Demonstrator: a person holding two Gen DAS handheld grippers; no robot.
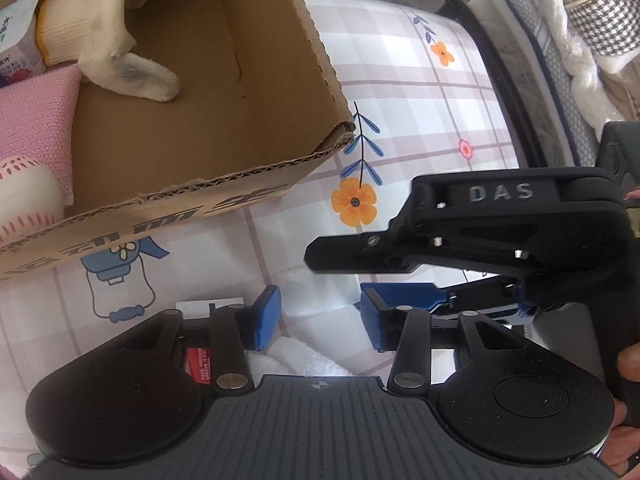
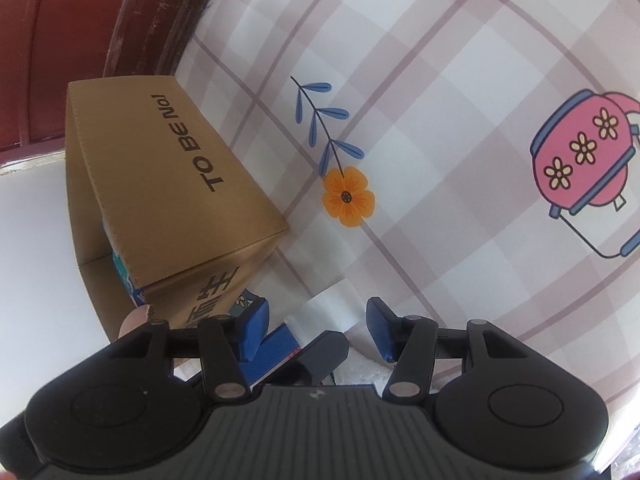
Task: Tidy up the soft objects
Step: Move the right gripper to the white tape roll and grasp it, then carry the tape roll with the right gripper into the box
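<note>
Several soft items, a glove (image 1: pixel 116 40) among them, already lie in the box (image 1: pixel 256 80); my left gripper (image 1: pixel 316 320) and right gripper (image 2: pixel 316 328) both straddle the white towel (image 1: pixel 304 356), apparently ungripped.

Matt corrugated cardboard box (image 1: pixel 224 92), knitted cotton glove (image 1: pixel 116 28), smooth printed tablecloth (image 1: pixel 420 120), fluffy white towel (image 1: pixel 308 356)

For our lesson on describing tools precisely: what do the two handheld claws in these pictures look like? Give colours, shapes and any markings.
Both look alike. The left claw has two blue padded fingers on black linkage arms with silver pivot pins, joined to two round black housings beside a grey ribbed centre plate. The right claw has the same build. Seen from the left wrist, its black side bears raised "DAS" lettering. No cables or sleeves show.
</note>
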